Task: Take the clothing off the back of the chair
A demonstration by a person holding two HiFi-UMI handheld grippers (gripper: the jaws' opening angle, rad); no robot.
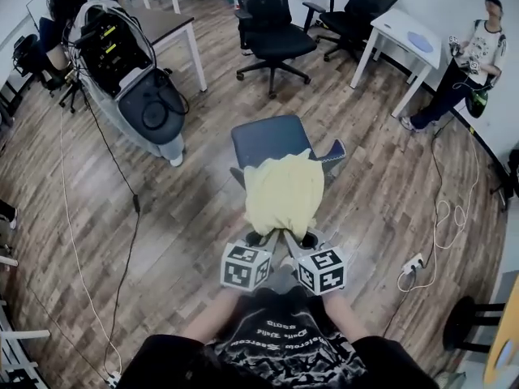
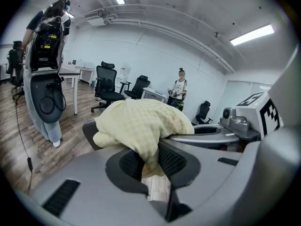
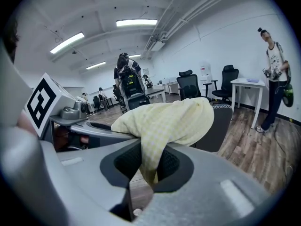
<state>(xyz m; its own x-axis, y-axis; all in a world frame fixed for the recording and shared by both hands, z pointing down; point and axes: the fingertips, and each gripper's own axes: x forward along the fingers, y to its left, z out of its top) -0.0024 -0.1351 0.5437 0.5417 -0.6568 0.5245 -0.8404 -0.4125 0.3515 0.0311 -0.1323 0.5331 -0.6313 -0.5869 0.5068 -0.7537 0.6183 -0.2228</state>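
Observation:
A pale yellow checked garment (image 1: 284, 191) hangs between my two grippers, in front of a blue-grey chair (image 1: 268, 138) whose seat shows beyond it. My left gripper (image 1: 263, 238) is shut on the garment's near left edge, and the cloth (image 2: 141, 126) bunches out between its black pads. Beside it, my right gripper (image 1: 306, 239) is shut on the near right edge, with a fold of the cloth (image 3: 162, 124) pinched between its pads. In the right gripper view the chair's back (image 3: 216, 126) stands behind the garment.
A tall grey machine with black cables (image 1: 130, 71) stands at the left. Black office chairs (image 1: 272, 23) and white desks (image 1: 405, 35) are at the far side. A person (image 1: 478, 55) stands at the right. Cables (image 1: 442, 217) and a power strip (image 1: 412, 263) lie on the wooden floor.

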